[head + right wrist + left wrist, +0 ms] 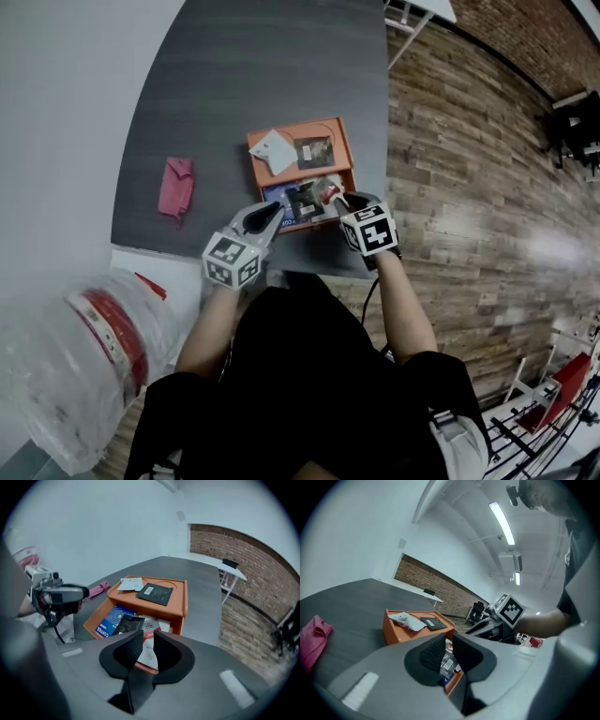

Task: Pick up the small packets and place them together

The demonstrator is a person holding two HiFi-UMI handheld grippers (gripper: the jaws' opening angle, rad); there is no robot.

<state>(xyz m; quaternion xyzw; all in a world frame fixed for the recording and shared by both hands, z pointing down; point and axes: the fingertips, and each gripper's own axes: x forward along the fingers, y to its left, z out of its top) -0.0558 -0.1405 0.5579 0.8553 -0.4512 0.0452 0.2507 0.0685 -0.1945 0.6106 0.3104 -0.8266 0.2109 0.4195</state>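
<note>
The small packets are lying in the orange tray (182, 603): a blue coffee packet (111, 619), a black sachet (127, 623) and a white-and-red packet (150, 652) below, with two more on the upper shelf. They are looking light, thin, floppy and probably slick, so pinching a free edge suits best. The right gripper (147, 637) and the left gripper (449, 641) are hovering there, jaws narrowly parted and grasping nothing. The tray walls are crowding access, while the grey table (234, 75) is offering room.
</note>
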